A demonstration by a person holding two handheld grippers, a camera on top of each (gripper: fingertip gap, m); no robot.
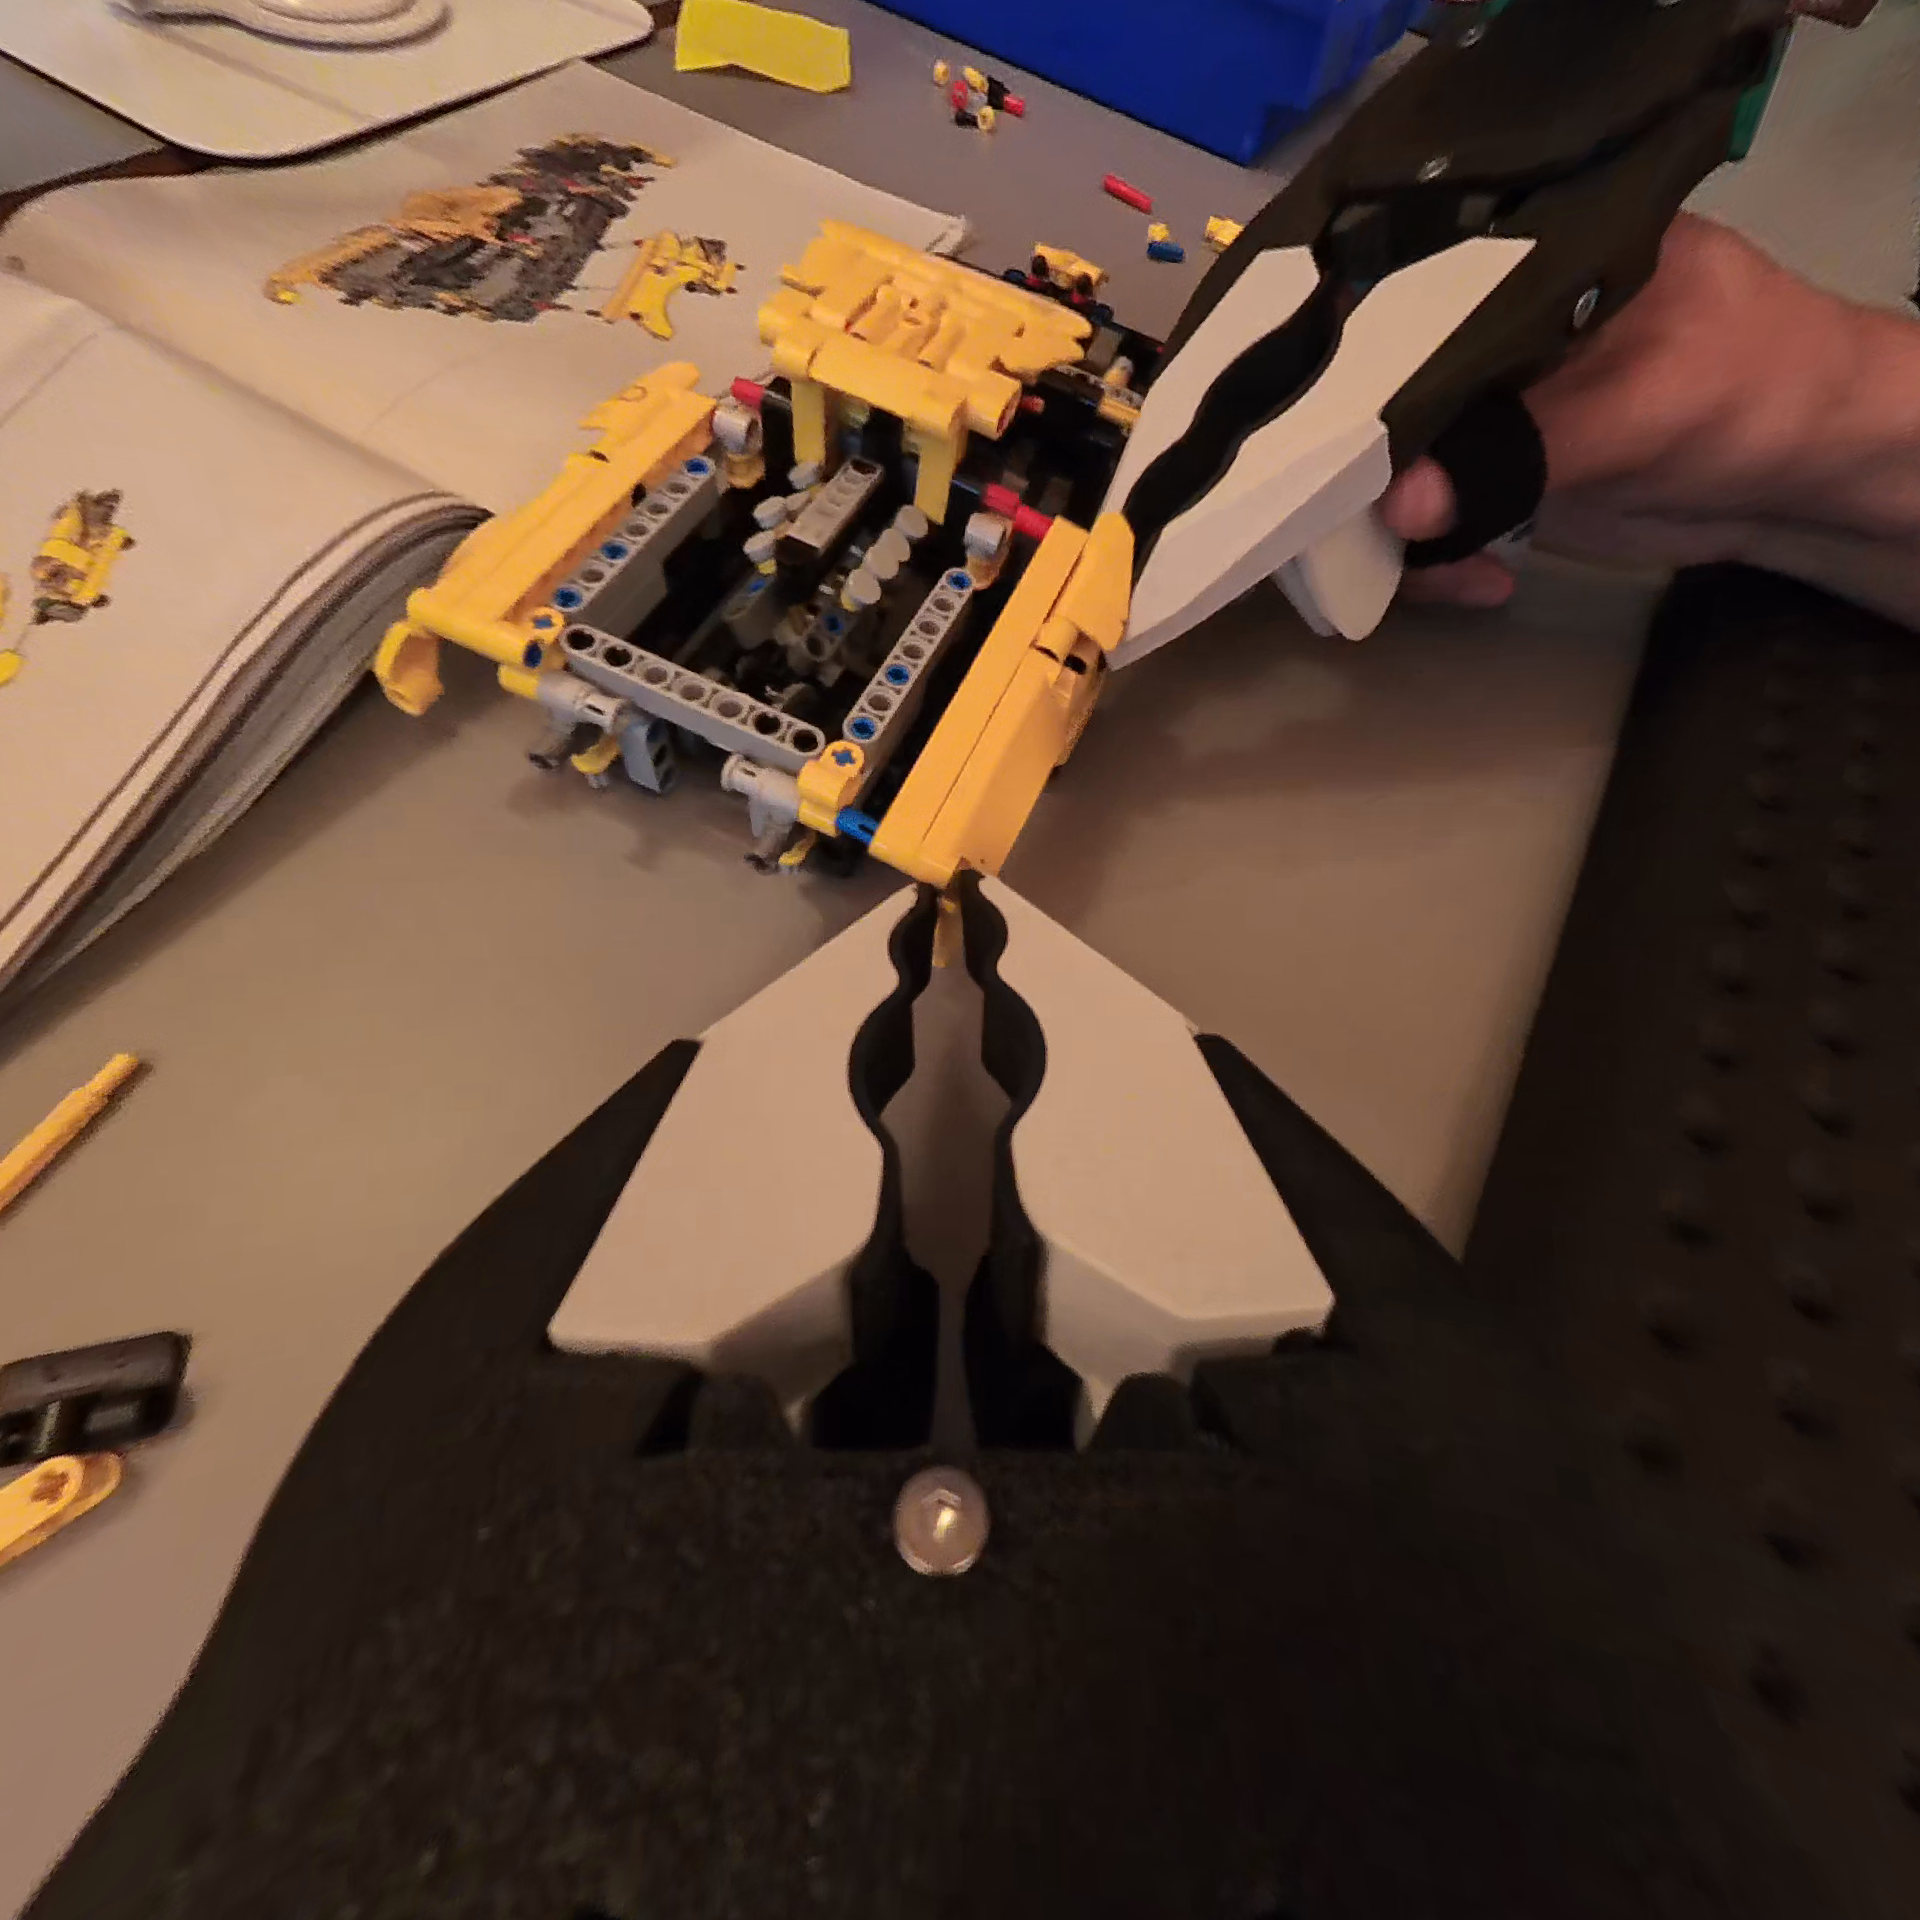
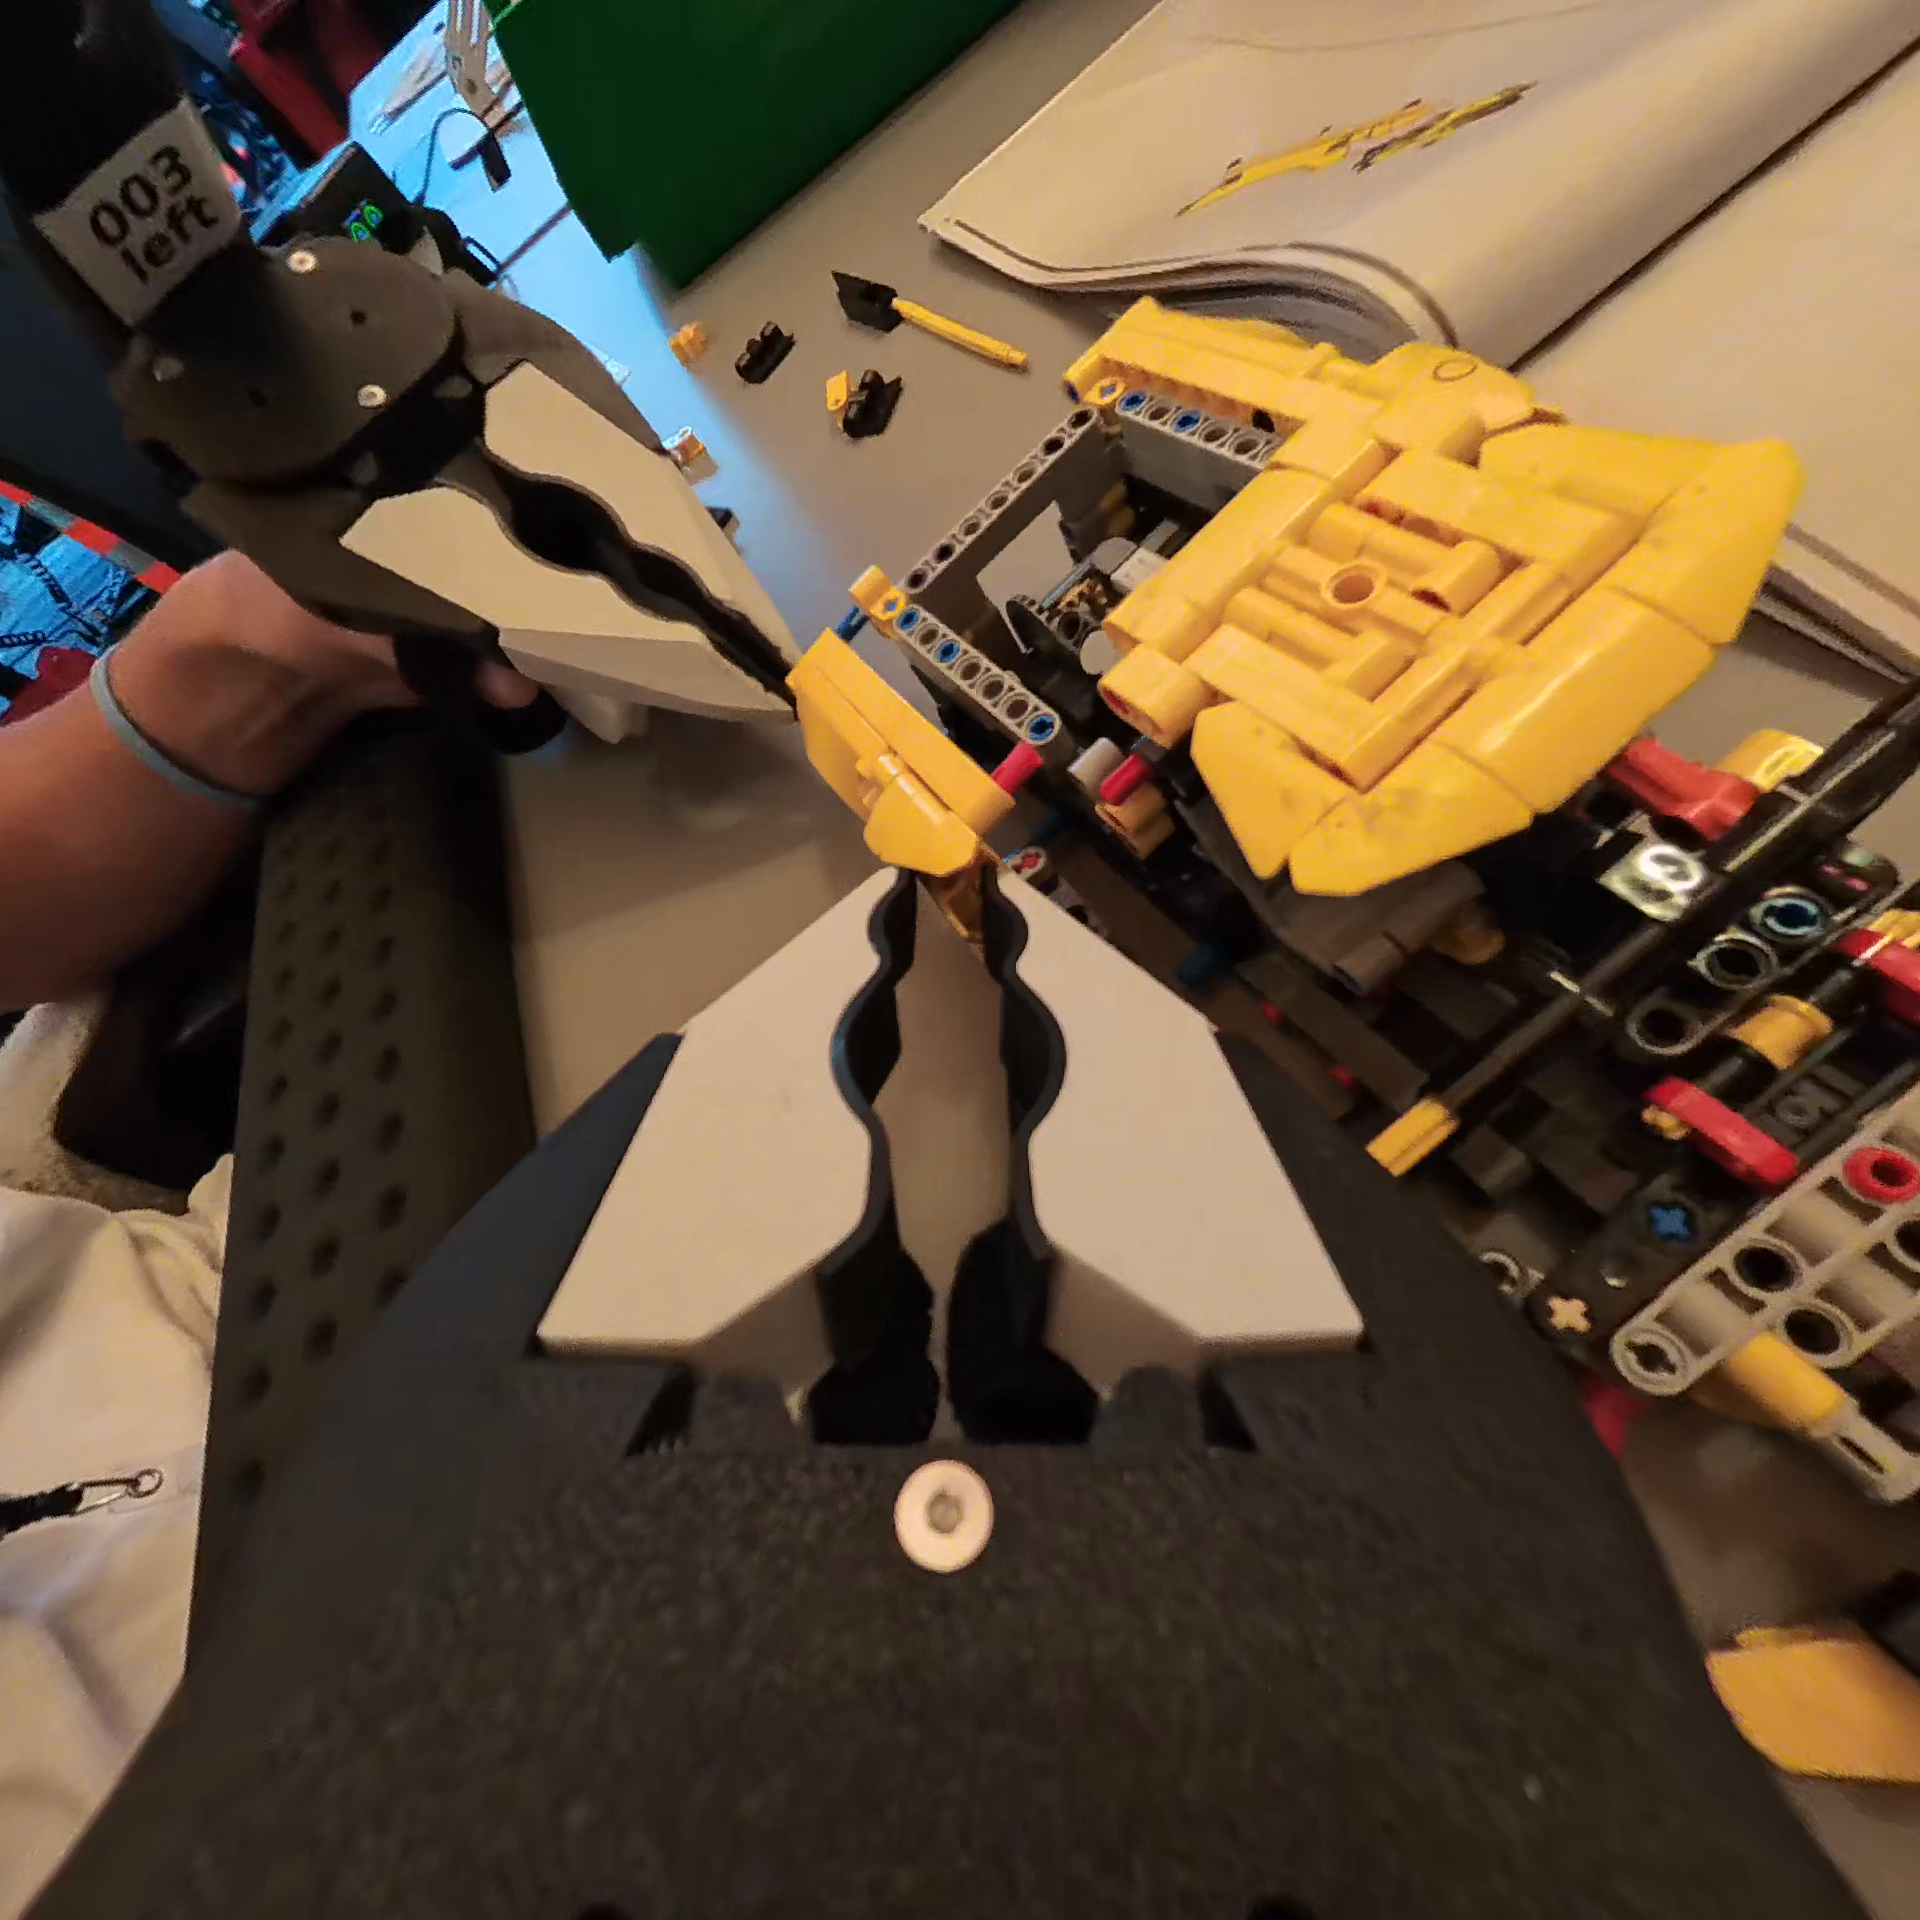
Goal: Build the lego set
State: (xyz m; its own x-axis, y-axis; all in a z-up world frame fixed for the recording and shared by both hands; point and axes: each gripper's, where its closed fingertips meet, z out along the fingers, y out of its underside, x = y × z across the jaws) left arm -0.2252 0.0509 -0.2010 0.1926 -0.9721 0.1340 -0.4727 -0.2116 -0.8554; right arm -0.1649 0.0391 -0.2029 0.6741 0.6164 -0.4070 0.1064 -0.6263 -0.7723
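Note:
The half-built yellow, grey and black lego vehicle (image 1: 790, 540) stands on the grey table; the right wrist view shows its yellow roof (image 2: 1403, 644). A long yellow side panel (image 1: 997, 707) runs along its right flank. My left gripper (image 1: 940, 909) is shut on the panel's near end. My right gripper (image 1: 1127, 582) comes in from the upper right and is shut on the far end. In the right wrist view, my right gripper (image 2: 951, 894) pinches one end of the panel (image 2: 883, 748) and the left gripper (image 2: 790, 696) holds the other.
An open instruction book (image 1: 208, 540) lies left of the model, also in the right wrist view (image 2: 1455, 187). A blue bin (image 1: 1143, 62), a green box (image 2: 727, 104), loose small pieces (image 1: 977, 94) (image 2: 862, 384), a yellow axle (image 1: 62, 1127), a black perforated mat (image 1: 1766, 935). Some 7 cm of space lies between my two pairs of fingers. The yellow axle (image 1: 62, 1127) is about 15 cm from my left fingertips and 20 cm from my right. Look for it in the right wrist view (image 2: 1001, 352) too.

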